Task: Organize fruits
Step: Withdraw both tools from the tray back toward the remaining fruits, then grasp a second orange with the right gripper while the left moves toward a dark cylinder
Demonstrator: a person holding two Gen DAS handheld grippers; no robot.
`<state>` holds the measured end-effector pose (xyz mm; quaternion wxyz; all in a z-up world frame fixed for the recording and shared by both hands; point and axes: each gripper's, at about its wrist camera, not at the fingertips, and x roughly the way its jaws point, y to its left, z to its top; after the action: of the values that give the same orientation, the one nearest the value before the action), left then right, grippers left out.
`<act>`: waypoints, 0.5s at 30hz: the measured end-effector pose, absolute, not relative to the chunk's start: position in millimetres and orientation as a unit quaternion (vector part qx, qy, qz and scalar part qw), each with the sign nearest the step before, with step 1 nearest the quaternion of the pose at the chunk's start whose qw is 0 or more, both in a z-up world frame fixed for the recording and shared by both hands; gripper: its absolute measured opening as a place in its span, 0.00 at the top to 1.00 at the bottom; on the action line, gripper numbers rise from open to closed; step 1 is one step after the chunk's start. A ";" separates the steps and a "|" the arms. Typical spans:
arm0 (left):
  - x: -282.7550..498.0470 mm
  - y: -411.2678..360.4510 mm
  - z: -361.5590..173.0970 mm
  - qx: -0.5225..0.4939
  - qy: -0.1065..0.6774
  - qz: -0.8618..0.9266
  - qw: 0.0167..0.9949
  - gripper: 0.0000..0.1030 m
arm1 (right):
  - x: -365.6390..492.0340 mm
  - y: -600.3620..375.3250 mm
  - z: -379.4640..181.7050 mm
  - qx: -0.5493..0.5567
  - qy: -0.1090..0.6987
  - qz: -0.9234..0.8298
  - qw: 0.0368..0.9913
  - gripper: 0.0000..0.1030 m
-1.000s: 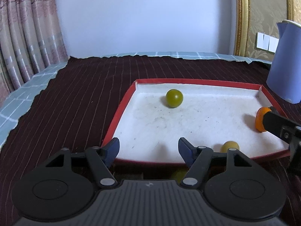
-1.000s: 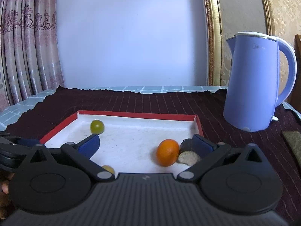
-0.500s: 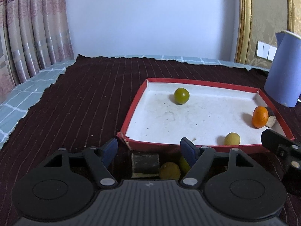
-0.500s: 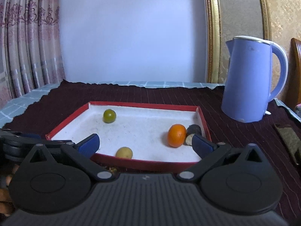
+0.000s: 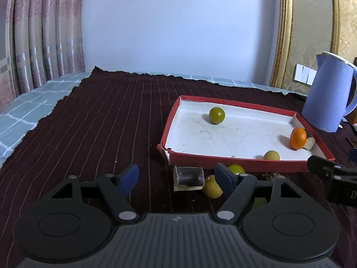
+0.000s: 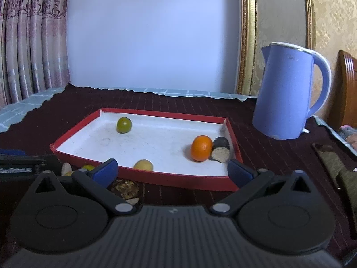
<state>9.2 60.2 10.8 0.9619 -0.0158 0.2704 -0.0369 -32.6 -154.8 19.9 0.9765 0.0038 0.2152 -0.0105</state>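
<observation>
My left gripper (image 5: 178, 176) points slightly down at the cloth short of the red tray (image 5: 236, 162), its jaws just opened wider and holding nothing, a yellow fruit (image 5: 212, 186) and dark block (image 5: 189, 175) lying between them. My right gripper (image 6: 173, 169) hangs wide and empty before the tray's near edge. The orange (image 6: 201, 148) sits inside near the right wall; bare striped cloth (image 5: 93, 129) spreads left.

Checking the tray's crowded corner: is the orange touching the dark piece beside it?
Touching. The right wrist view shows the orange pressed against the dark piece, no gap.
</observation>
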 end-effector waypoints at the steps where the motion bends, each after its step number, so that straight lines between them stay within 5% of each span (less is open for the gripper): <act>1: 8.0 61.3 9.8 -0.014 0.267 -0.037 0.963 0.27 | -32.2 -155.4 19.3 0.004 0.218 -0.011 0.976 0.00; 15: 10.5 91.2 -15.3 -0.050 0.275 -0.045 0.959 0.27 | -69.3 -176.0 6.2 0.067 0.199 0.063 0.976 0.00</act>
<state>10.5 91.2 -15.3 0.9591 -0.0497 0.2750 -0.0448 -69.3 -176.0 6.2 0.9757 0.0669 0.1987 0.0630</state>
